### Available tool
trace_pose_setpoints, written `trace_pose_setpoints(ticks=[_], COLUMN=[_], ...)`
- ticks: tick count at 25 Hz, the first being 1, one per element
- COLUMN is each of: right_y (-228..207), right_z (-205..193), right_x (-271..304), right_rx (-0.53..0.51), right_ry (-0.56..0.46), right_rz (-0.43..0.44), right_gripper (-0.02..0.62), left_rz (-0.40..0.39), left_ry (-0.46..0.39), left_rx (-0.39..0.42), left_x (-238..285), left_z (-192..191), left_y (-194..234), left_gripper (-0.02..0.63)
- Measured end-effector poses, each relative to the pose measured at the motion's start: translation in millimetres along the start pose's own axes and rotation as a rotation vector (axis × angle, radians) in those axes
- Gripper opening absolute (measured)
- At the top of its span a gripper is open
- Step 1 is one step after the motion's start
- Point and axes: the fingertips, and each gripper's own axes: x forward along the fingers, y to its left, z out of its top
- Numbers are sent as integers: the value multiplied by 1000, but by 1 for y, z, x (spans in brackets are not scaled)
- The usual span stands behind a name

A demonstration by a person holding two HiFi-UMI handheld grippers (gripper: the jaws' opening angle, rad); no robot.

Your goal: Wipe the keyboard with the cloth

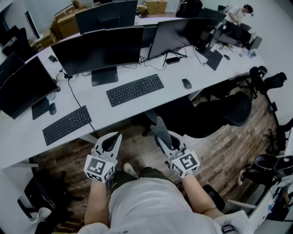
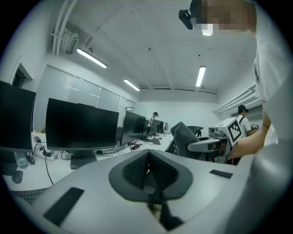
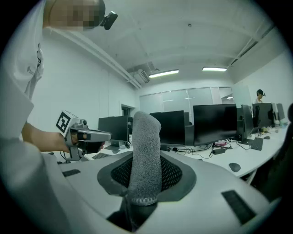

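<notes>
Two black keyboards lie on the white desk (image 1: 183, 68): one in the middle (image 1: 135, 89), one further left (image 1: 67, 124). Both grippers hang close to my body over the wooden floor, short of the desk edge. My right gripper (image 1: 163, 138) is shut on a grey cloth (image 1: 159, 126), which stands up as a fuzzy roll (image 3: 145, 151) between the jaws of that gripper (image 3: 145, 172). My left gripper (image 1: 116, 137) is shut with nothing in it; its jaws (image 2: 147, 161) meet in the left gripper view. That view also has the right gripper (image 2: 215, 142) and the cloth (image 2: 183, 135) off to the right.
Several dark monitors (image 1: 100, 50) stand behind the keyboards, with cables and a mouse (image 1: 186, 83). A black office chair (image 1: 229, 112) is pushed under the desk at the right. More chairs and gear crowd the right side (image 1: 270, 82). A person (image 1: 239, 13) sits far back.
</notes>
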Motion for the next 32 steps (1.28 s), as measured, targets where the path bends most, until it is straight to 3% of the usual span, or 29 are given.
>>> trace_pose_setpoints(ticks=[5, 14, 23, 32], right_y=[17, 44, 22, -21], right_z=[5, 11, 4, -11], right_x=[41, 99, 168, 271], right_rx=[-7, -31, -25, -14], right_ry=[7, 72, 108, 186], right_rz=[12, 55, 109, 228], right_gripper=[118, 127, 127, 127], left_rz=[15, 129, 257, 365], left_ry=[-20, -25, 2, 88], left_rx=[-2, -43, -80, -134], left_x=[-15, -57, -72, -23], left_z=[0, -11, -30, -41], left_y=[40, 102, 150, 226], left_gripper=[0, 0, 0, 0])
